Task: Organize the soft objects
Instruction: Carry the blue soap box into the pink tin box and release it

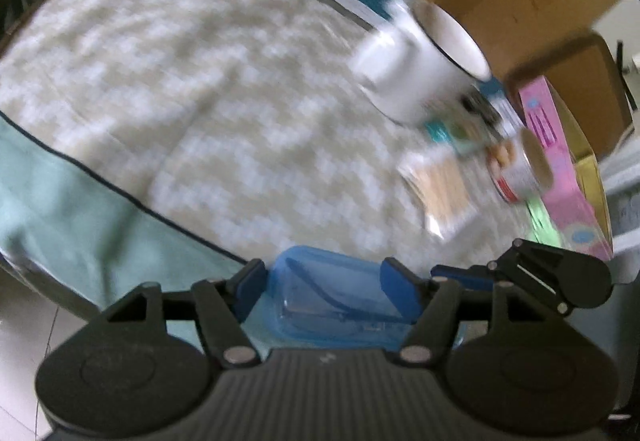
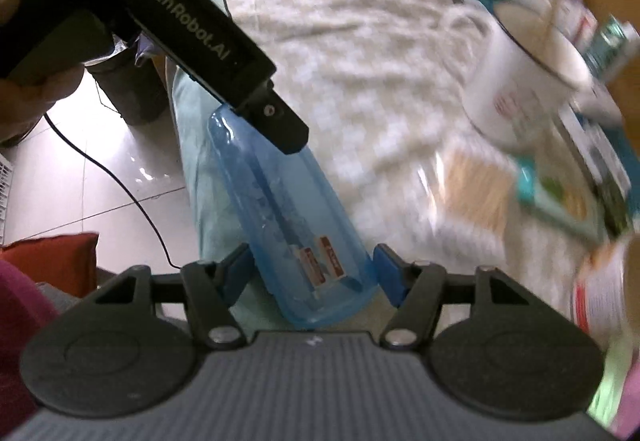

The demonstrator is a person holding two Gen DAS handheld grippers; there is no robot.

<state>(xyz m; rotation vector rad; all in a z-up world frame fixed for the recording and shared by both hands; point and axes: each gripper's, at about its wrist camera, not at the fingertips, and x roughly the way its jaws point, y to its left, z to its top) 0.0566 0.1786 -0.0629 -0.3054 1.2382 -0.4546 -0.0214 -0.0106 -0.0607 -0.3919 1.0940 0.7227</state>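
Straddling the blue plastic box (image 1: 332, 293), left gripper (image 1: 326, 291) and right gripper (image 2: 314, 273) clamp its ends; rigid, light, slippery; hold the rims.

Two close wrist views steeply down over one table edge, blue container (image 1: 332, 293) in both.

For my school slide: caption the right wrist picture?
Two grippers carry a blue plastic box over a checked tablecloth.
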